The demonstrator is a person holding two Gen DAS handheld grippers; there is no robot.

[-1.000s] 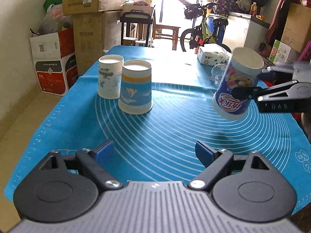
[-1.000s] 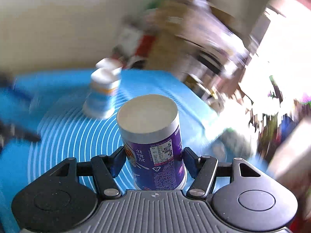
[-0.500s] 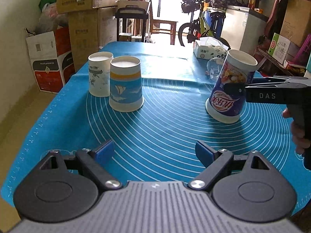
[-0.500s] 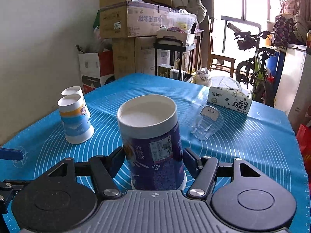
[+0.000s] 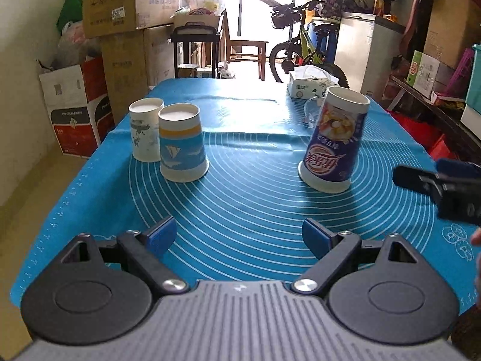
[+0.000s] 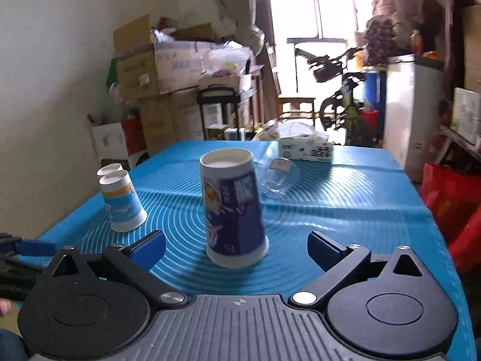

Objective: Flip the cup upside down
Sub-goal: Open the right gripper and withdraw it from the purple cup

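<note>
A tall purple paper cup [image 5: 333, 141] stands upside down on the blue mat [image 5: 255, 204], its wide rim on the mat; it also shows in the right wrist view [image 6: 233, 210]. My right gripper [image 6: 236, 245] is open, just behind the cup, touching nothing; one of its fingers [image 5: 412, 177] shows at the right edge of the left wrist view. My left gripper [image 5: 239, 234] is open and empty near the mat's front edge. A blue and orange cup [image 5: 182, 143] and a white cup [image 5: 145, 132] stand upside down at the left.
A clear glass [image 6: 279, 179] lies on its side behind the purple cup. A tissue box [image 5: 309, 85] sits at the mat's far right. Cardboard boxes [image 5: 120, 30], a bicycle [image 5: 300, 48] and a white cabinet [image 5: 366, 51] stand beyond the table.
My right gripper set the purple cup down upside down on the mat, opened, and pulled back from it. The left gripper stayed open and nearly still.
</note>
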